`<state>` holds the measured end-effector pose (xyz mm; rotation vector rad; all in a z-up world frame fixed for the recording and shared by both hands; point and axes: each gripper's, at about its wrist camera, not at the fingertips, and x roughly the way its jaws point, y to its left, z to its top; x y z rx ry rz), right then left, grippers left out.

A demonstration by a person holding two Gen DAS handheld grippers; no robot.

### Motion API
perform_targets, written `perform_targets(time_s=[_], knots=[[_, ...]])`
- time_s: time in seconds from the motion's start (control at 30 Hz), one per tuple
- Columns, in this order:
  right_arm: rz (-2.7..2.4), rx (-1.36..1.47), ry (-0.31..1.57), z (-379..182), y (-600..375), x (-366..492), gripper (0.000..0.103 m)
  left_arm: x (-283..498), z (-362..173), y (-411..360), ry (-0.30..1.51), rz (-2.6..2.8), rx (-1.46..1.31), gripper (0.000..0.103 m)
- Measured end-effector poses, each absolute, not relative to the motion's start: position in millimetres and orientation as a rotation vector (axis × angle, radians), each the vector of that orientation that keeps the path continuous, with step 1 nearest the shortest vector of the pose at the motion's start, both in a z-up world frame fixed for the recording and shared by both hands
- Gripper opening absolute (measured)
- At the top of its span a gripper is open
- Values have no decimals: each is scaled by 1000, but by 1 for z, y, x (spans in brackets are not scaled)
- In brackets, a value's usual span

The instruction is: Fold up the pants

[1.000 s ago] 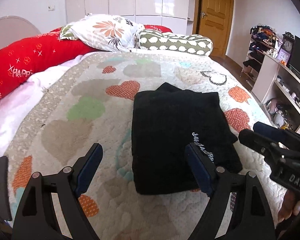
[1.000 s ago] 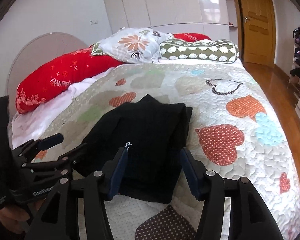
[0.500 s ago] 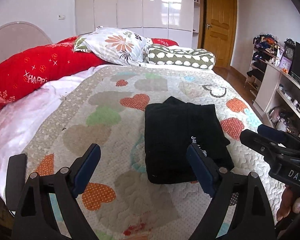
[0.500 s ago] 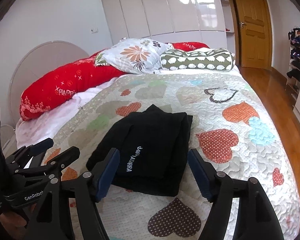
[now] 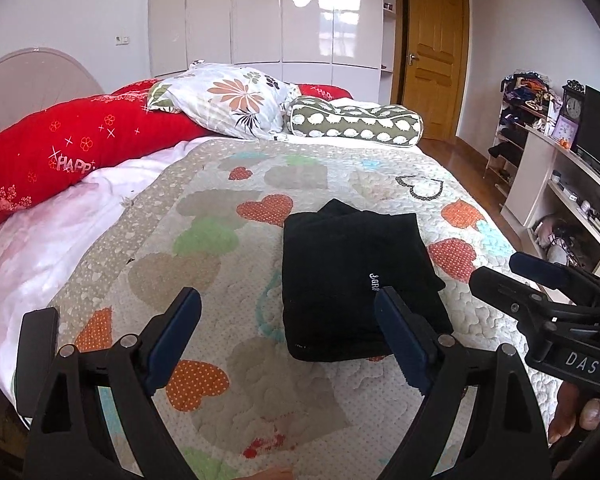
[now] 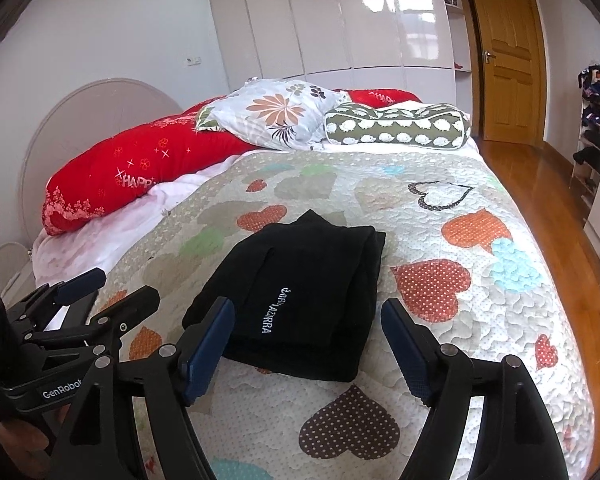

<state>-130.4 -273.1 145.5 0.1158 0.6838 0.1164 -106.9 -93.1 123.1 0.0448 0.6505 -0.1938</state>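
Observation:
The black pants (image 5: 352,272) lie folded into a compact rectangle on the heart-patterned quilt (image 5: 204,264), white lettering on top. They also show in the right wrist view (image 6: 300,296). My left gripper (image 5: 288,332) is open and empty, held above the quilt short of the pants' near edge. My right gripper (image 6: 308,344) is open and empty, also short of the pants. The right gripper appears at the right of the left wrist view (image 5: 540,284); the left gripper appears at the left of the right wrist view (image 6: 100,296).
A red bolster (image 5: 60,156), a floral pillow (image 5: 228,100) and a green patterned bolster (image 5: 356,126) lie at the bed's head. A shelf unit with a TV (image 5: 572,176) stands right of the bed. A wooden door (image 6: 504,52) is at the back.
Both grippers have pulled back and risen away from the folded pants, so the pants look smaller and farther. The pants have not moved.

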Motion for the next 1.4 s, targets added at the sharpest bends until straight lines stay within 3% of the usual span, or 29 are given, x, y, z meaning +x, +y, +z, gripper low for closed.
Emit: perform_targets(time_s=[1.4], knots=[[124,124,720,130,-279,-120,79,-98,111,-97,688,-211,44,89]])
